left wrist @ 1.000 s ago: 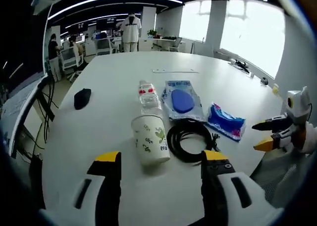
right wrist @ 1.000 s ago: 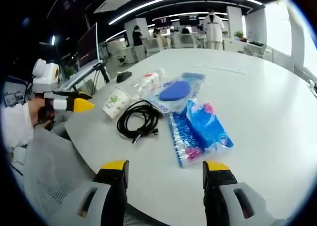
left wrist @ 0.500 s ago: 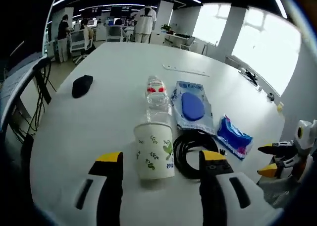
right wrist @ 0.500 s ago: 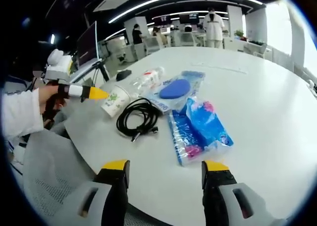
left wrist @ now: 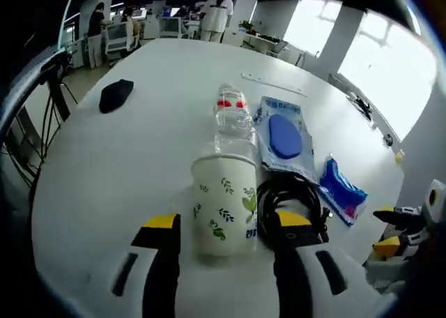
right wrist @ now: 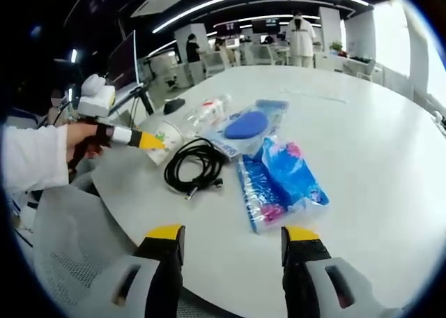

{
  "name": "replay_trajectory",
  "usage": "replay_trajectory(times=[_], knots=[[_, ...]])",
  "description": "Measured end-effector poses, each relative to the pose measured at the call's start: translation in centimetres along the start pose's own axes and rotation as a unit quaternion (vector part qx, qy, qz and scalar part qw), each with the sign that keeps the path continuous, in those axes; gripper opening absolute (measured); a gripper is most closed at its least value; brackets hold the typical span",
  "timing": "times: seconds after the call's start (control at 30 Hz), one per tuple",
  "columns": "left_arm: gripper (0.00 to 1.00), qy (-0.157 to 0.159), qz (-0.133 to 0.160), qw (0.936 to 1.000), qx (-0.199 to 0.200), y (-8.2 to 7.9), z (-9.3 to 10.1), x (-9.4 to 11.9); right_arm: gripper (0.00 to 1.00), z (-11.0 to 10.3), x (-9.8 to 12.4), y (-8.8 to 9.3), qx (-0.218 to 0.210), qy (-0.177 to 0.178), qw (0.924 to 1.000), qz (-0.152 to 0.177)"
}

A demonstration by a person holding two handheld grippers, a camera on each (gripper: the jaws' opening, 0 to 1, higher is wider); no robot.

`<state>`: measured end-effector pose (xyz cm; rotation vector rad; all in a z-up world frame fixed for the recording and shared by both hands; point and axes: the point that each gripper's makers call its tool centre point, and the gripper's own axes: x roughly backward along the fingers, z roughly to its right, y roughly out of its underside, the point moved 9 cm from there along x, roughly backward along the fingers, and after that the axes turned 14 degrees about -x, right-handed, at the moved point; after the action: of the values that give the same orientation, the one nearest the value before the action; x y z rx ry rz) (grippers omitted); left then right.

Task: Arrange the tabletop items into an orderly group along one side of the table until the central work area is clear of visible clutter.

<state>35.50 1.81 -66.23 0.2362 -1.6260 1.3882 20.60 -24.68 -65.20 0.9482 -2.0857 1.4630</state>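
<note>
Five items cluster near the tabletop (left wrist: 125,144) edge: a paper cup (left wrist: 224,205) lying on its side at lower centre of the left gripper view, a clear bottle (left wrist: 233,123) lying just above it, a coiled black cable (left wrist: 289,201) to the cup's right, a blue pad in its packet (left wrist: 284,138) at centre right, and a blue wipes pack (left wrist: 341,191) further right. A dark mouse-like object (left wrist: 116,95) sits well apart at upper left.

The left gripper (left wrist: 226,224) has its fingers spread, bracketing the cup without pinching it. The right gripper (right wrist: 232,234), fingers likewise apart and empty, hangs over the near edge at the bottom of the right gripper view.

Risks — a closing grip may crush or roll the light cup, nudge the bottle rolling, or snag the cable. Cup contents cannot be seen; the bottle looks nearly empty.
</note>
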Motion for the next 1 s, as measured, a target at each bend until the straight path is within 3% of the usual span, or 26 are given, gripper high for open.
replay_trajectory(times=[0.2, 0.4, 0.6, 0.83, 0.9, 1.0], knots=[[0.36, 0.004, -0.023, 0.9997, -0.002, 0.4, -0.2, -0.3, 0.55, 0.0, 0.0, -0.1, -0.005, -0.005, 1.0000, 0.005], [0.35, 0.001, -0.024, 0.9997, 0.002, 0.5, -0.3, -0.1, 0.54, 0.0, 0.0, -0.2, -0.008, -0.007, 0.9999, 0.008], [0.34, 0.007, -0.003, 1.0000, 0.004, 0.3, 0.0, 0.7, 0.54, 0.0, 0.0, -0.3, -0.012, -0.008, 0.9998, 0.010], [0.34, 0.022, 0.045, 0.9987, 0.000, 0.0, 0.7, 2.1, 0.54, 0.1, 0.0, -0.5, -0.017, -0.012, 0.9997, 0.014], [0.34, 0.025, 0.056, 0.9978, -0.023, 0.2, 1.0, 2.5, 0.53, 0.3, 0.0, -0.5, -0.047, -0.024, 0.9984, 0.018], [0.34, 0.035, 0.078, 0.9960, -0.024, 0.5, 1.9, 3.7, 0.55, 1.2, 0.3, -0.4, -0.118, -0.032, 0.9921, 0.026]])
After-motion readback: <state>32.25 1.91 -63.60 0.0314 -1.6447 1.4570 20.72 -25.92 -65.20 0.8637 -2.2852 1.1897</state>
